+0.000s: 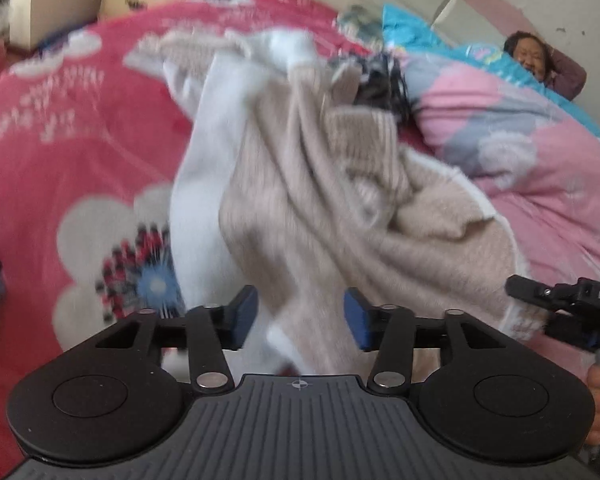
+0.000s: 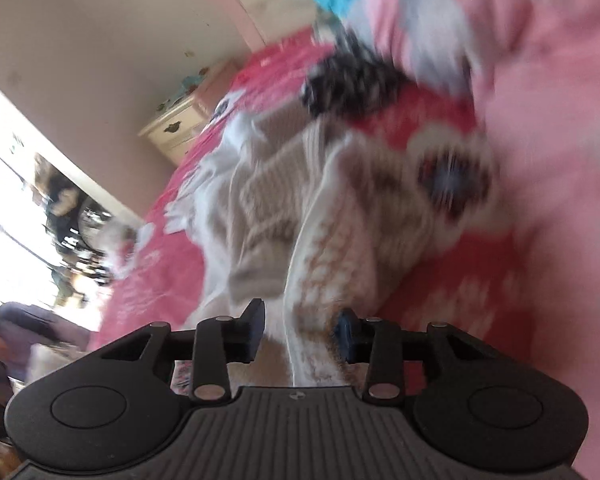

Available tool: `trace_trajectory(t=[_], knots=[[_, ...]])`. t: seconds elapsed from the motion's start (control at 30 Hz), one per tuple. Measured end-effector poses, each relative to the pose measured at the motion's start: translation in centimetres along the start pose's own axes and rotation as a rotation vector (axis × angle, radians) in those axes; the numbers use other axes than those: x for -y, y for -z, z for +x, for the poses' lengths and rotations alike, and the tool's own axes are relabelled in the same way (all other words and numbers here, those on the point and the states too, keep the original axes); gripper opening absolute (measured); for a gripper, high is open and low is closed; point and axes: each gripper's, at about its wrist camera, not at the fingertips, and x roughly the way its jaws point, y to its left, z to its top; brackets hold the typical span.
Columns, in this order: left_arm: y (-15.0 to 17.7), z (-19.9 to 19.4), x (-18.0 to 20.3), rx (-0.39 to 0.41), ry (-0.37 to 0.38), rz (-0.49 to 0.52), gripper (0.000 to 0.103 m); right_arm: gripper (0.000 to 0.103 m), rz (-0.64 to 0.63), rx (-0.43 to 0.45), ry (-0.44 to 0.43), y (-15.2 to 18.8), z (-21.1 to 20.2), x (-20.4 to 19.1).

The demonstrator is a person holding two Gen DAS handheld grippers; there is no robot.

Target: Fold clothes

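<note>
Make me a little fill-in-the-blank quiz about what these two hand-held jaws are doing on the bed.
1. The beige-and-white sweater runs between both pairs of ____.
2. The bedspread under it is mostly ____ with white flowers.
3. A person lies under the pink and ____ quilt.
4. Beside the bed stands a cream ____ with dark handles.

Missing words: jaws; red; blue; dresser

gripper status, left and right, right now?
Left tool: open, beige garment between the pads, not clamped.
Right tool: cannot tell; garment edge between pads, too blurred.
</note>
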Motion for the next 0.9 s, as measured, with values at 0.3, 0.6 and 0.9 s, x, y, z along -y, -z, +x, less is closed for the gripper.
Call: trace_trajectory(t=[0.3,0.6,0.9], knots=[[-1.1,4.8,1.4,0.015,0.029,0.091,0.062,0.049,-0.111,0.076,0.19,-0.1,-4.7,-1.6],[-0.7,8.0,1.9,-0.023,0.06,0.134,0.062,0.065,-0.271,0.077,0.099,-8.8,6.1,-5.7],[-0.3,7.5,0.7,-0.022,0.028,0.122,0.062,0.071,0.156,-0.342,0.126,-14.6,28.3,-1.9]])
